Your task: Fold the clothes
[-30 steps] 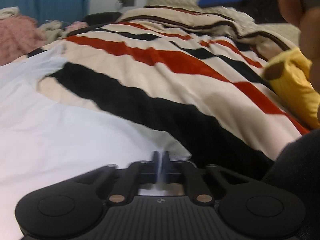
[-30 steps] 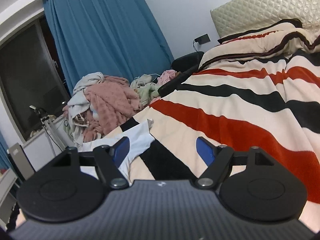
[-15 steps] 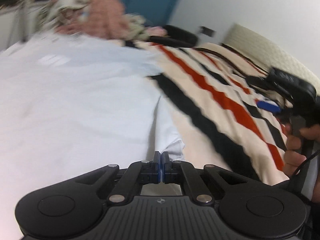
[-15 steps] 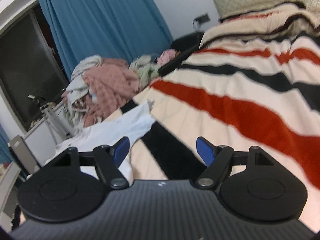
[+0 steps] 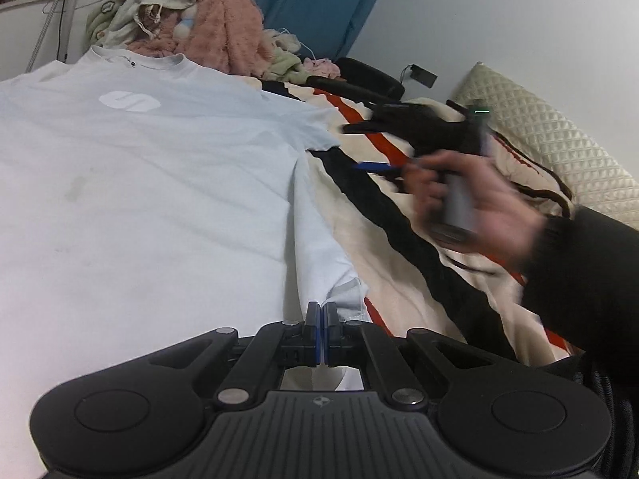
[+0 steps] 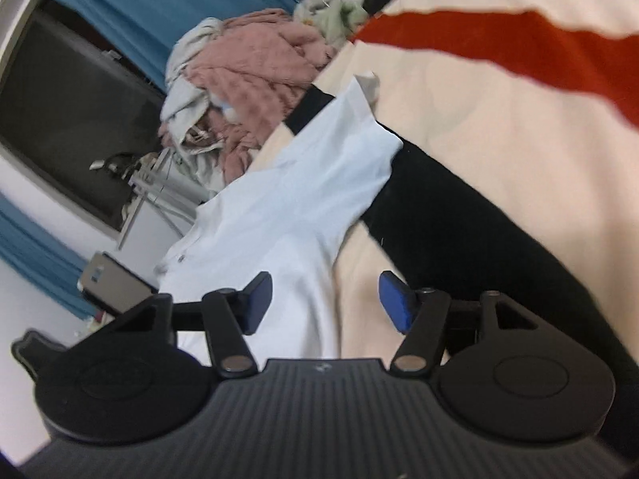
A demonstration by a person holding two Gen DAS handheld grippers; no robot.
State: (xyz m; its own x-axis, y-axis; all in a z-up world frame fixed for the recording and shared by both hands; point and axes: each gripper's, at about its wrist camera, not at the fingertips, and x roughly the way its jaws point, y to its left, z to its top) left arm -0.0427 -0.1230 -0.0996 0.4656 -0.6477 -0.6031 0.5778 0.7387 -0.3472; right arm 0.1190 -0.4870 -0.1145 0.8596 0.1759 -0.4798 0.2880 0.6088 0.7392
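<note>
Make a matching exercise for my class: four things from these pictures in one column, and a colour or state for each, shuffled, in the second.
Column one:
1. T-shirt
2. Curtain
3. Left tool
4. Right tool

Column two:
A. Jaws apart, nothing clamped
B. Pale blue, spread flat on the striped blanket
C. Deep blue, hanging
D. Shut on the T-shirt's hem

Pairs: 1-B, 2-C, 3-D, 4-A

A home bedroom: a bed (image 5: 399,239) under a striped blanket (image 6: 499,119) fills the frame, its quilted headboard (image 5: 559,139) at right, blue curtains (image 5: 319,8) at top, a heap of laundry (image 5: 191,20) upper left.
</note>
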